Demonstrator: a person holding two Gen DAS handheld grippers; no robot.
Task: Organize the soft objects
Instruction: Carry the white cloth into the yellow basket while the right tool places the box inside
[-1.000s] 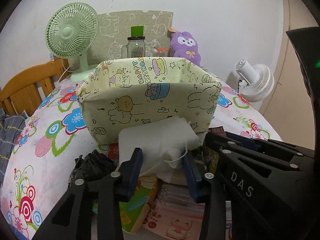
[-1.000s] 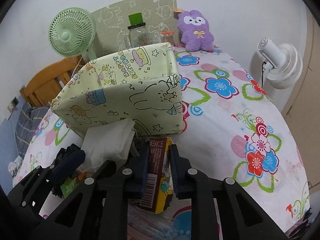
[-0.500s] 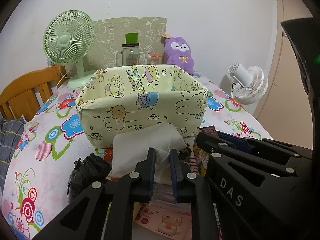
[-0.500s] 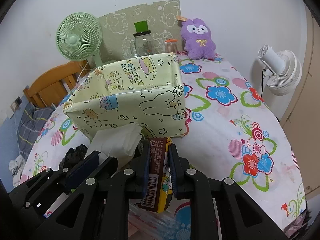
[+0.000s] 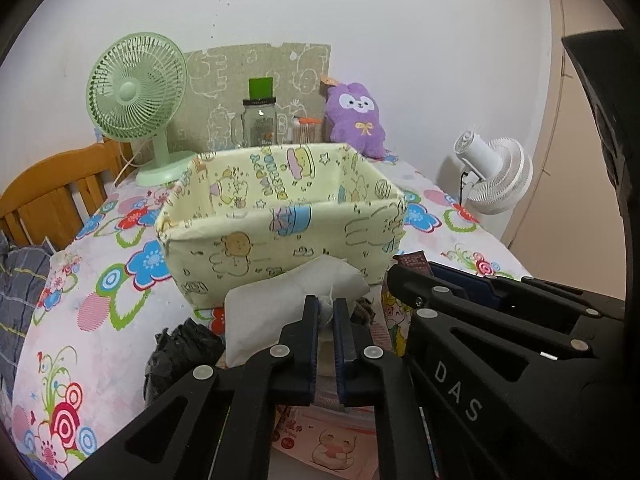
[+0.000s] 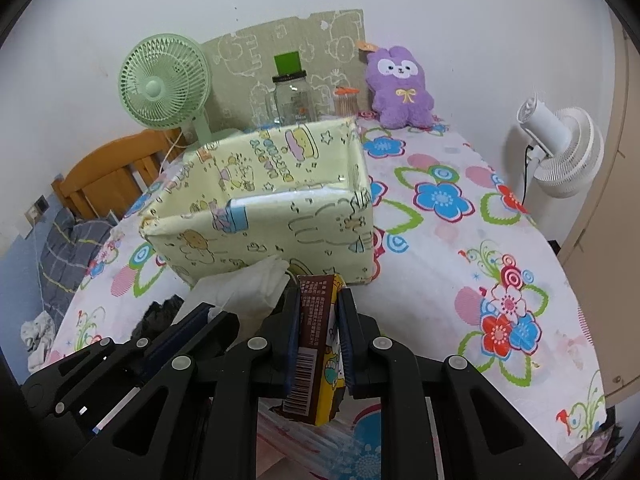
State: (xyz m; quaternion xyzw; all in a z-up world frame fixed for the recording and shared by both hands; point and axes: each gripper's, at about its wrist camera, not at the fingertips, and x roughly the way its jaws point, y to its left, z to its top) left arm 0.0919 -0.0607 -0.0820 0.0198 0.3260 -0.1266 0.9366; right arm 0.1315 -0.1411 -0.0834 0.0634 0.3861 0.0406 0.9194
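Far left a wooden headboard (image 5: 52, 196) and a green desk fan (image 5: 136, 92) at the back of the floral-sheet bed (image 5: 104, 280); low left a crumpled black bag (image 5: 184, 350) lying on the sheet; just right of it the white cloth pouch (image 5: 280, 300), its bunched corner pinched between the pads of the left gripper (image 5: 327, 312), jaws pressed together on the fabric; the pouch sits directly in front of the yellow cartoon-print fabric bin (image 5: 280, 232), which stands open-topped mid-bed; behind the bin a glass jar (image 5: 259, 122) and a purple plush bunny (image 5: 356, 120) against the wall; right of the pouch the right gripper (image 6: 318, 332) clamped on a brown-and-yellow snack packet (image 6: 316, 360), held upright, barcode facing the camera, just in front of the bin's near right corner; far right a white fan (image 6: 560, 152) beside the bed.
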